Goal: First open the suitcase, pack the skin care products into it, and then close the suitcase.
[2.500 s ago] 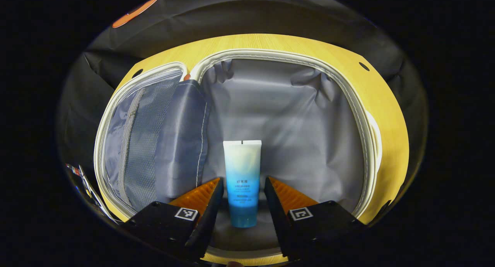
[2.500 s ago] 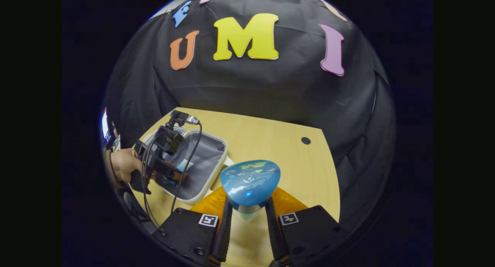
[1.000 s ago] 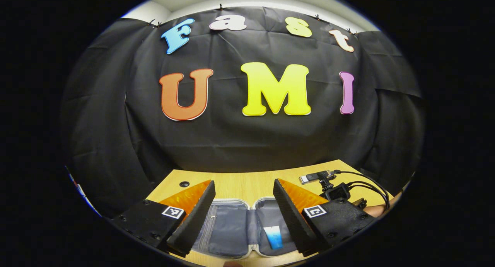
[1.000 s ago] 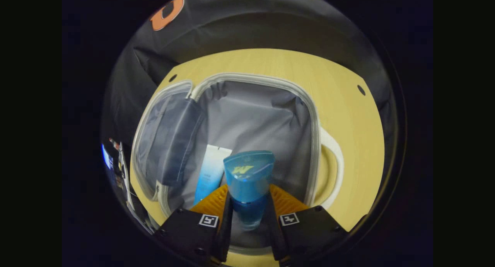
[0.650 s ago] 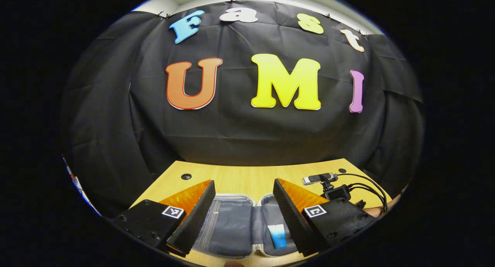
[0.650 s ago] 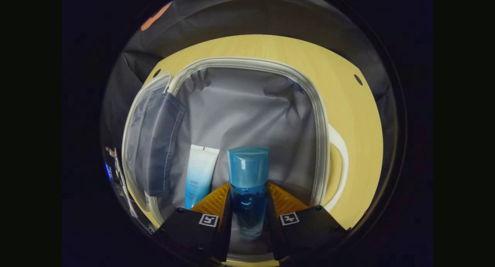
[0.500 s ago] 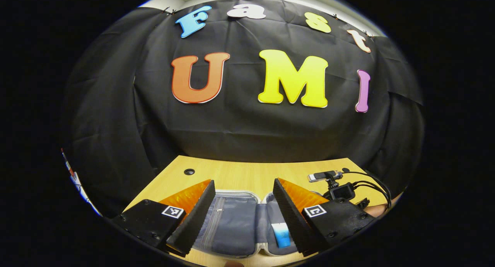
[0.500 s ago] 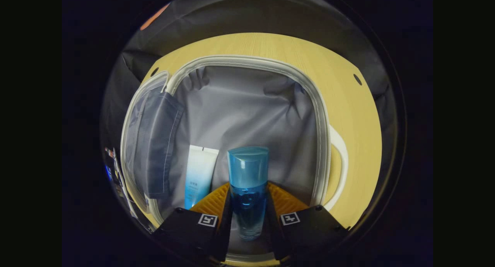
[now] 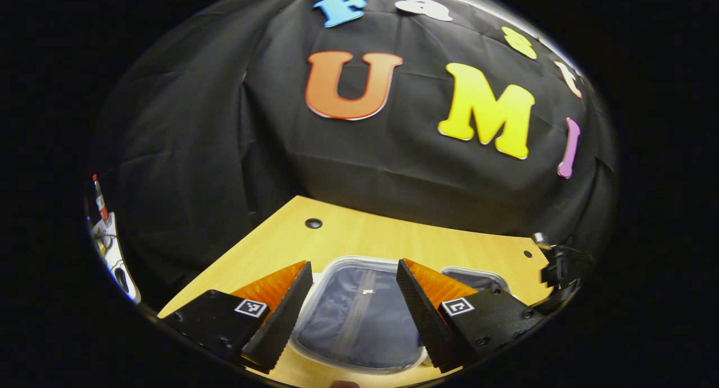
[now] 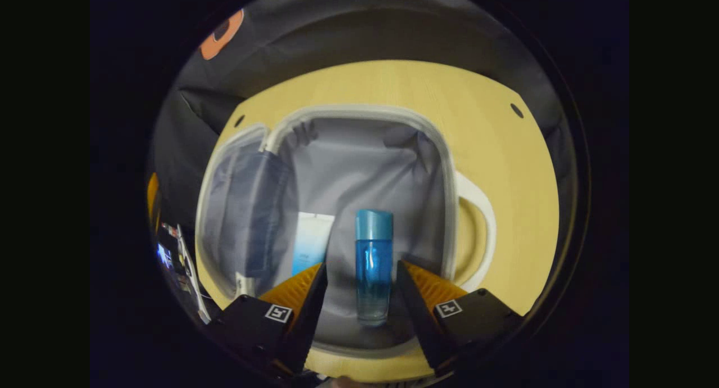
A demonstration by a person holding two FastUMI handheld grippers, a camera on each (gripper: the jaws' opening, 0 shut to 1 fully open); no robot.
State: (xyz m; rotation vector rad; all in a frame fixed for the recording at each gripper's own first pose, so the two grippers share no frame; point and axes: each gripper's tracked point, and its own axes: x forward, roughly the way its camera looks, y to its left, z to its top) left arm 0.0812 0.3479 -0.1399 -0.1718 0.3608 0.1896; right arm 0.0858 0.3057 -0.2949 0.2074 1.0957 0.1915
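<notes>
So the right claw had just let go of the blue bottle: half a second before it was pinched tight on it, and at this moment the jaws stood wide with the bottle lying loose between them, low centre of the right gripper view, on the grey lining of the open suitcase. The white-and-blue tube lay just beside it to the left, partly behind a finger. Over in the left gripper view, the left claw was wide too and holding nothing; it had swung away from the tube's half and hung over the mesh-pocket lid half at the bottom of the frame, with the wooden surface beyond. My read: both products I could see were packed, so what's left was probably just flipping that lid over and closing up, though I couldn't tell if more items waited elsewhere.
</notes>
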